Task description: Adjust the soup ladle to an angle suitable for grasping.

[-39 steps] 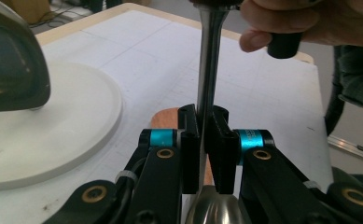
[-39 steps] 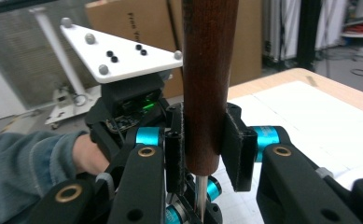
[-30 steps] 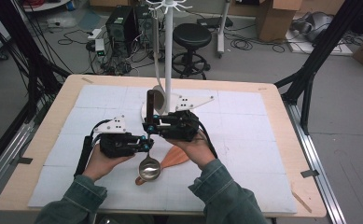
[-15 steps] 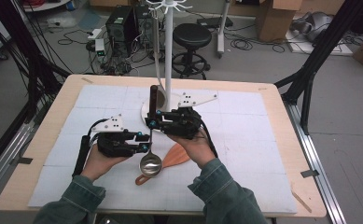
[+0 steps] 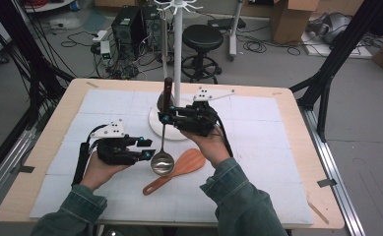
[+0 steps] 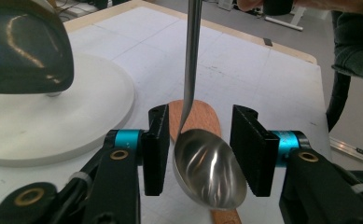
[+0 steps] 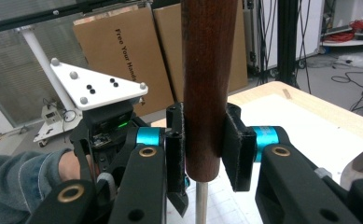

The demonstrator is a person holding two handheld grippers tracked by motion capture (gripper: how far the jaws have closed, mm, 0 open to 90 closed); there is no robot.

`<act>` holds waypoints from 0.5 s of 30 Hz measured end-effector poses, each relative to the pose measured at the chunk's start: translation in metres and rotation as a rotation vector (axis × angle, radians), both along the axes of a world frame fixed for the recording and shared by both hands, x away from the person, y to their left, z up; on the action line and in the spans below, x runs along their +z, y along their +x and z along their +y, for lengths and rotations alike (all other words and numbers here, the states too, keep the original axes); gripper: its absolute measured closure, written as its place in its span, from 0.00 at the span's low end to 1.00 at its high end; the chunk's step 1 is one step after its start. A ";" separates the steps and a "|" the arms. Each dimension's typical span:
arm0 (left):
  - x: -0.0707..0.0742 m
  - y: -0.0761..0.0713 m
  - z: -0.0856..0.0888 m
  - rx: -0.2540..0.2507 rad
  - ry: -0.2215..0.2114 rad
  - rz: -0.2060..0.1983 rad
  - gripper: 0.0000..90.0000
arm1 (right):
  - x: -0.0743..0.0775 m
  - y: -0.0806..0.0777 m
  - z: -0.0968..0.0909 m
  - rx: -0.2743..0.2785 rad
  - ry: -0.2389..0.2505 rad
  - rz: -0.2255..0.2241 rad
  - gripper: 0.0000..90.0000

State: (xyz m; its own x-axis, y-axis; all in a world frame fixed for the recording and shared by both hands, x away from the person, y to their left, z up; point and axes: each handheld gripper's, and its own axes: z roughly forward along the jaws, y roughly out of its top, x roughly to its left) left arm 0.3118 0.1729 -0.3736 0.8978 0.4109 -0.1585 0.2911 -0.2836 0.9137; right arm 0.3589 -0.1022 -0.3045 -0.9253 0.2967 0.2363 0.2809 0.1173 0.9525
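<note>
From the high view, a person at the wooden table (image 5: 287,147) held a ladle (image 5: 163,147) upright just in front of the round white base (image 5: 155,129) of a stand. The right gripper (image 5: 168,117) was clamped on the ladle's dark wooden handle, which rose beside the stand's white pole (image 5: 177,49). The ladle's steel bowl hung below, at the tips of the left gripper (image 5: 147,149), on the side of the base nearest the person. A wooden spatula (image 5: 179,169) lay flat on the white mat (image 5: 258,147), also on the near side of the base, its blade touching or just behind the ladle's bowl.

In the left gripper view, the left gripper (image 6: 198,156) had just been opening: its two black jaws stood apart on either side of the ladle (image 6: 207,170) bowl, with a gap showing at each pad. The white base (image 6: 76,121) lay to the left, and the spatula (image 6: 200,119) rested behind the bowl.

In the right gripper view, the right gripper (image 7: 205,149) pinched the lower end of the ladle (image 7: 208,84) handle, both pads pressed against the wood, the thin steel shaft emerging beneath.
</note>
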 end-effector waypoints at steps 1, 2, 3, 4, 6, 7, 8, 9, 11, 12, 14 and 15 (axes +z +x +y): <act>0.000 0.000 0.001 0.004 0.005 -0.006 0.63 | 0.001 0.002 -0.001 -0.002 0.003 -0.003 0.81; 0.000 0.000 0.002 0.009 0.003 -0.001 0.62 | 0.002 0.003 -0.001 -0.003 0.004 -0.004 0.81; 0.000 0.000 0.003 0.013 0.006 0.004 0.61 | 0.003 0.004 -0.002 -0.006 0.007 -0.002 0.81; 0.000 0.000 0.005 0.019 0.012 0.001 0.60 | 0.004 0.005 -0.002 -0.007 0.010 0.001 0.81; 0.000 -0.001 0.005 0.026 0.014 0.002 0.58 | 0.006 0.006 -0.003 -0.009 0.007 0.004 0.81; 0.000 -0.001 0.008 0.026 0.015 0.000 0.57 | 0.007 0.007 -0.003 -0.012 0.004 -0.003 0.81; 0.000 -0.001 0.008 0.030 0.016 0.000 0.57 | 0.008 0.008 -0.004 -0.015 0.002 -0.005 0.81; 0.000 -0.001 0.009 0.033 0.017 -0.001 0.55 | 0.010 0.009 -0.004 -0.017 -0.001 -0.008 0.81; 0.000 -0.001 0.011 0.036 0.015 0.000 0.54 | 0.012 0.011 -0.006 -0.023 0.000 -0.009 0.81; 0.000 -0.001 0.012 0.042 0.016 -0.001 0.53 | 0.014 0.012 -0.007 -0.027 0.000 -0.011 0.81; 0.000 -0.001 0.013 0.049 0.016 0.010 0.52 | 0.016 0.014 -0.009 -0.034 0.003 -0.012 0.81; 0.000 -0.001 0.014 0.049 0.017 0.011 0.51 | 0.019 0.015 -0.011 -0.039 0.003 -0.015 0.81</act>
